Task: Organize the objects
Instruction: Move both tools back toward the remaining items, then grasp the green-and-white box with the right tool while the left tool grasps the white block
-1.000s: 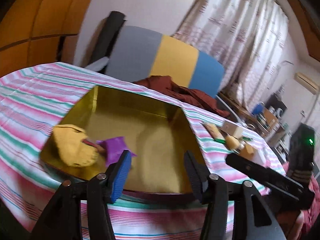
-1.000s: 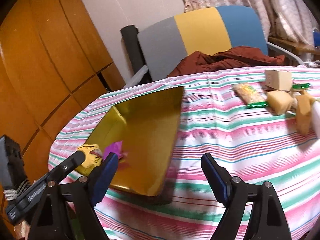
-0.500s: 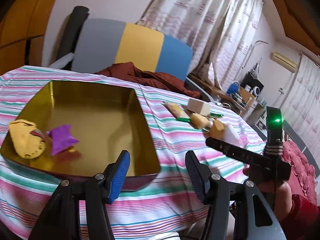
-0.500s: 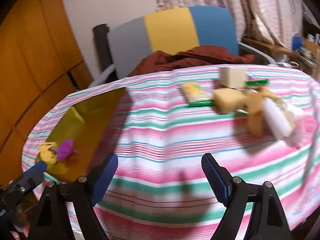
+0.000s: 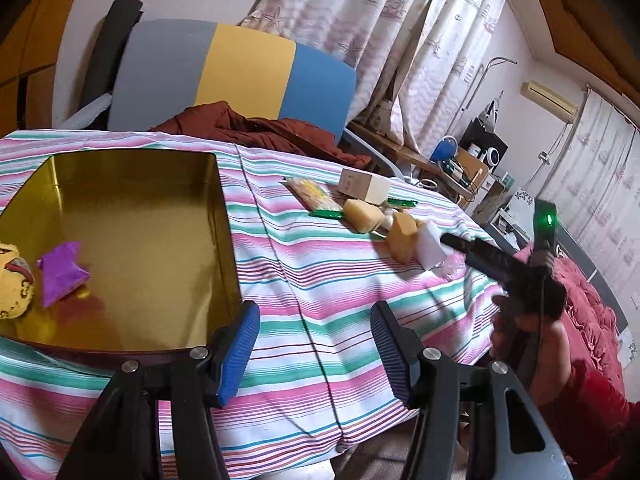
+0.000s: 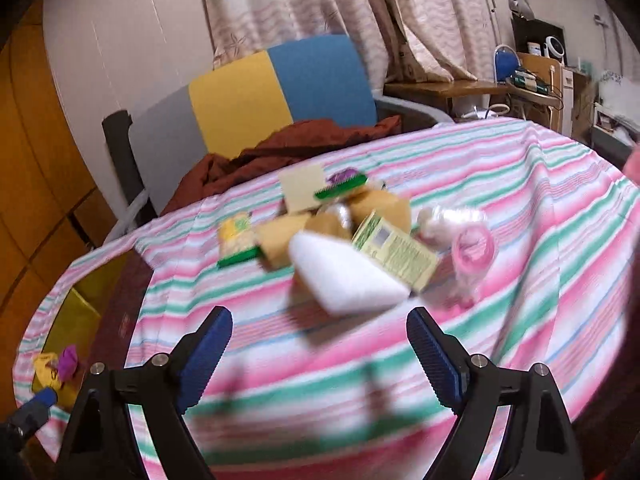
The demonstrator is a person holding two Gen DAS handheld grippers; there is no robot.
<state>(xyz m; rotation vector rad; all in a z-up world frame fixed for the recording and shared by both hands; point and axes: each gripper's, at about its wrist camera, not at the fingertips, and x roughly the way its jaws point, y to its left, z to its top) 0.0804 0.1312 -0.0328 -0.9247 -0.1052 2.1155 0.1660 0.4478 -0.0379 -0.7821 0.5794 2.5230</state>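
Observation:
A gold tin tray (image 5: pixel 224 216) lies on the striped table at the left, holding a yellow patterned item (image 5: pixel 12 280) and a purple wrapper (image 5: pixel 62 272). My left gripper (image 5: pixel 314 344) is open and empty, just off the tray's near right corner. A pile of small objects lies on the cloth: a white block (image 6: pixel 344 272), tan sponges (image 6: pixel 280 240), a green-edged packet (image 6: pixel 236 240), a yellow-green leaflet (image 6: pixel 396 252), a cream box (image 6: pixel 302 190) and a pink clear bag (image 6: pixel 468 248). My right gripper (image 6: pixel 320 356) is open and empty, just short of the white block.
A grey, yellow and blue chair (image 5: pixel 224 72) with a brown cloth (image 5: pixel 256 128) on it stands behind the table. A cluttered side desk (image 6: pixel 520 84) is at the far right. The table's near edge drops off below both grippers.
Both grippers have swung right, away from the tray. The right gripper now faces the pile of objects and is closer to it. Both stay open.

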